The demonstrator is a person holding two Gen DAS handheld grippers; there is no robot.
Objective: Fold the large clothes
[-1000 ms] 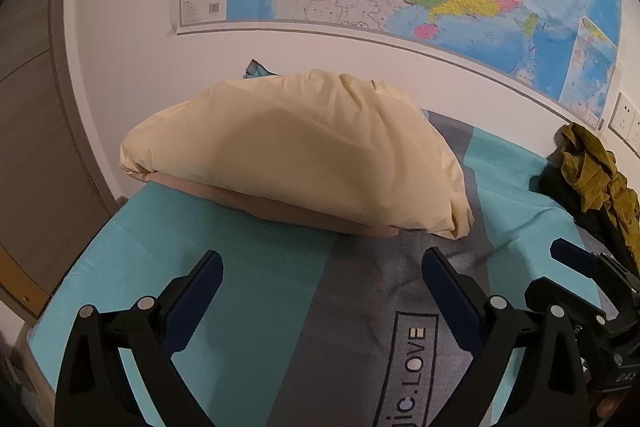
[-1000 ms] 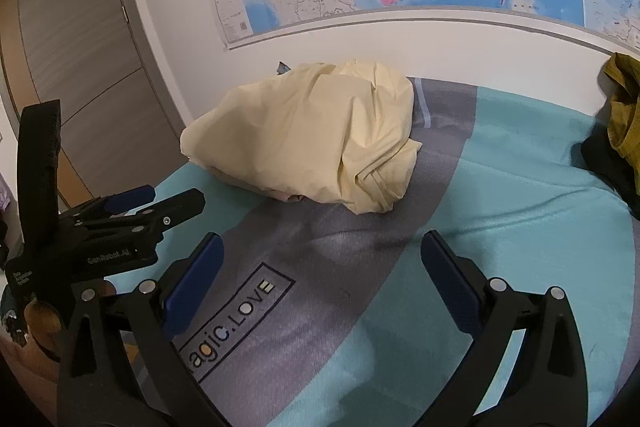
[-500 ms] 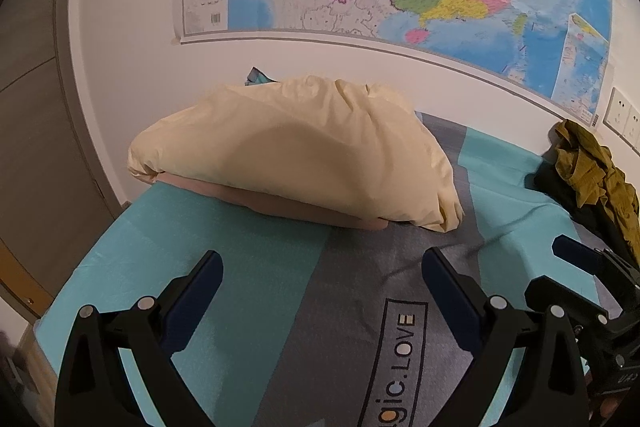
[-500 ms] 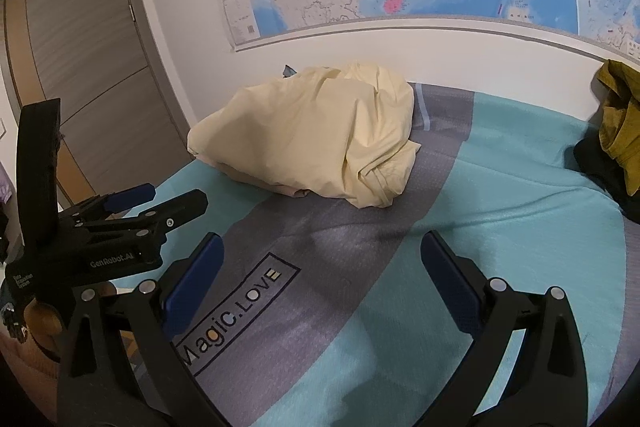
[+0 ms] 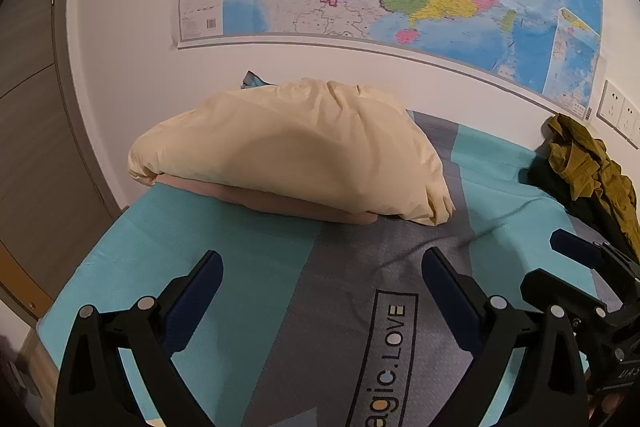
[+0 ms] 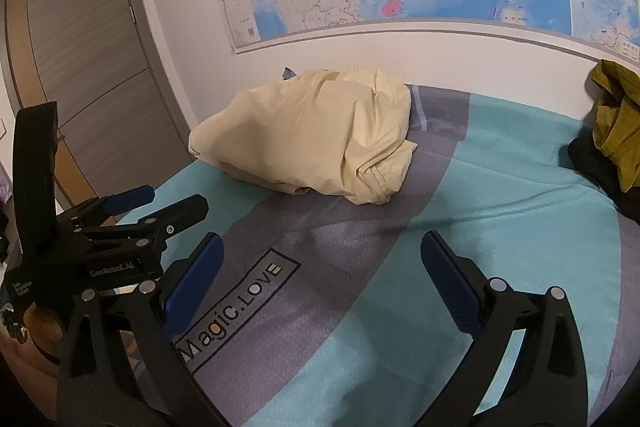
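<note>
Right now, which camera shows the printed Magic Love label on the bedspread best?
The right wrist view: the label lies whole and readable between the open right tongs. In the left wrist view the label is cut off by the frame's bottom edge, losing its first letters.

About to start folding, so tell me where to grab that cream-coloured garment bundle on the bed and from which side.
Take the cream garment at its loose bunched end, the end nearest the right tongs, coming in low from the front. That end shows free folds and a hem edge to pinch; the rest is a smooth rounded mound. It lies on a pinkish cloth, so probably pinch only the cream layer.
</note>
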